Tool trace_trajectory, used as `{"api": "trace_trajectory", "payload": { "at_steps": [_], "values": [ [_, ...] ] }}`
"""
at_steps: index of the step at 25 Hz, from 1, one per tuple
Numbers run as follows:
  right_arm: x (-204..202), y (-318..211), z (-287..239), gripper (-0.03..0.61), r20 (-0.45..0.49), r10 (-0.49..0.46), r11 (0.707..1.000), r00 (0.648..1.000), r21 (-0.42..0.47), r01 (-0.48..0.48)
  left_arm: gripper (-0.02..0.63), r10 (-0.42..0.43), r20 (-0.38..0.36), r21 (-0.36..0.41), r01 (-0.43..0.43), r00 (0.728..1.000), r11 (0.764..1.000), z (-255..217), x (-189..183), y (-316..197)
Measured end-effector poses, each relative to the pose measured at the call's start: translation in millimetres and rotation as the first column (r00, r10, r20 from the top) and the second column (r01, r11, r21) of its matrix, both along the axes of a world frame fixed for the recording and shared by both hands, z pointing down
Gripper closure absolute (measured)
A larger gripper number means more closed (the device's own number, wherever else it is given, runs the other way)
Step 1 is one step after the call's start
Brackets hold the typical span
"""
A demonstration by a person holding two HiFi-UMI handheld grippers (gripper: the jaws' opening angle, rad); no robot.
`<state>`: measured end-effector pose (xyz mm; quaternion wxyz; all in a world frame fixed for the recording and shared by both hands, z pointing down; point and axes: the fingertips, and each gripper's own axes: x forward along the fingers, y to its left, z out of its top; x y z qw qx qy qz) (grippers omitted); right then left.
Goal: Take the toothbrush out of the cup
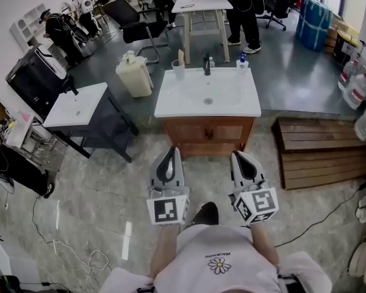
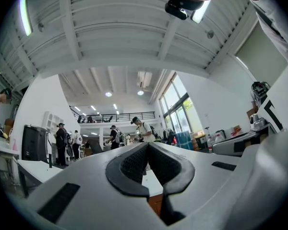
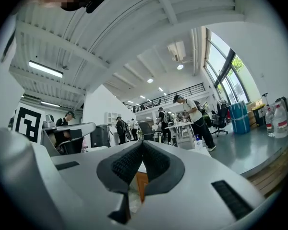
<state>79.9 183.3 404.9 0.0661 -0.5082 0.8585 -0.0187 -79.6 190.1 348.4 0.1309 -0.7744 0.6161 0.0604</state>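
Head view: the toothbrush (image 1: 181, 56) stands in the cup (image 1: 178, 71), handle down and its long axis close to upright, so that the top part rises clear of the cup's rim. The cup sits at the back left corner of the sink top (image 1: 171, 105), just beside the tap (image 1: 206, 63) at the middle of the back edge. A bottle (image 1: 242, 61) stands at the back right corner, well apart from the cup.

Both grippers hang over the floor (image 1: 122, 188) in front of the cabinet (image 1: 208, 133), short of the sink top's front edge and well apart from the cup. The left gripper (image 1: 169, 151) points almost straight at the cup, which lies ahead of it across the basin and a touch to its right. The right gripper (image 1: 239, 155) would have to cross leftward past the tap. The left one looks the nearer and better lined up.

In the left gripper view the jaws of the left gripper (image 2: 147, 146) are pressed together with nothing between them. The right gripper view shows the right gripper (image 3: 142, 143) the same way, jaws together and empty.

As I judge it, either gripper must spread its jaws before reaching. With the brush upright, the pull should go straight up along its axis, so the cup is not tipped.
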Motion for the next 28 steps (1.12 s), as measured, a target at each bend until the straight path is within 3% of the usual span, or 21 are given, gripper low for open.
{"api": "trace_trajectory", "payload": {
  "at_steps": [6,11,14,22,28],
  "values": [
    [3.6,-26.2,1.4,0.566,-0.018,-0.013,1.000,1.000,0.016,0.013,0.597,0.005,0.008,-0.002,-0.005,1.000,1.000,4.9,5.4,-32.0],
    [6.8,-69.1,-3.1,0.566,-0.057,-0.007,0.999,0.998,0.035,0.009,0.597,0.029,-0.010,0.014,-0.029,1.000,0.999,1.7,7.4,-85.7],
    [7.4,-98.6,-6.1,0.566,-0.075,-0.001,0.999,0.997,0.032,0.004,0.597,0.052,0.022,0.003,-0.052,0.998,0.999,9.6,8.0,-122.3],
    [-7.5,-207.4,-5.8,0.566,-0.098,0.017,1.000,0.995,-0.004,-0.018,0.597,0.106,0.005,-0.033,-0.106,0.994,0.994,0.2,13.5,-241.0],
    [-31.1,-300.3,-16.3,0.566,-0.111,0.022,1.000,0.994,-0.014,-0.024,0.597,0.137,0.002,-0.034,-0.137,0.991,0.990,-8.5,-3.0,-334.4]
  ]
}}
